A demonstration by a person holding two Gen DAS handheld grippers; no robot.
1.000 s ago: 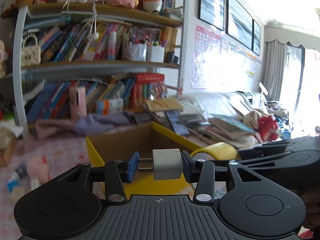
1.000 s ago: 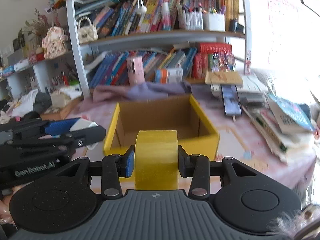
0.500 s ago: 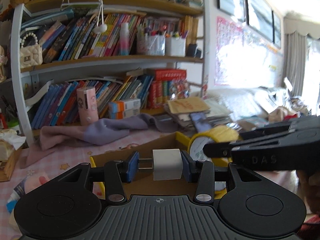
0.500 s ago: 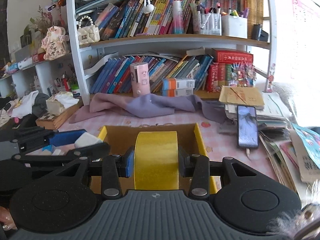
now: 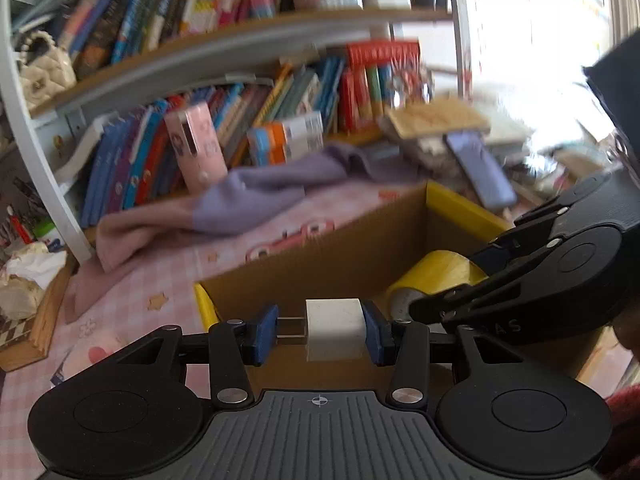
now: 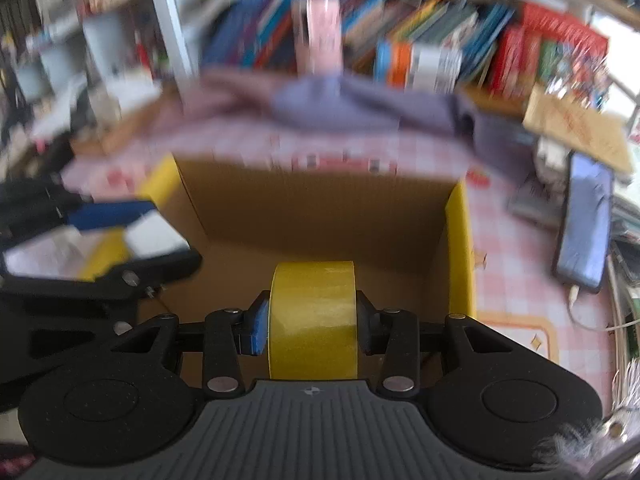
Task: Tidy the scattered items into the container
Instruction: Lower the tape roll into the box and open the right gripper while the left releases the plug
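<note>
My left gripper (image 5: 320,334) is shut on a white charger plug (image 5: 335,326) and holds it over the near left corner of the yellow cardboard box (image 5: 460,204). My right gripper (image 6: 310,330) is shut on a yellow tape roll (image 6: 312,320) and holds it over the open box (image 6: 460,240). The tape roll (image 5: 432,276) and the right gripper also show at the right of the left wrist view. The left gripper with the plug (image 6: 154,234) shows at the left of the right wrist view.
The box stands on a pink checked tablecloth (image 5: 160,280). A purple cloth (image 5: 256,196) lies behind it before a full bookshelf (image 5: 200,80). A phone (image 6: 584,224) on a stack of papers lies to the right. A wooden tray (image 5: 28,320) sits at the left.
Both grippers have tilted down and moved in over the box opening, each still holding its item. The views now look into the box.
</note>
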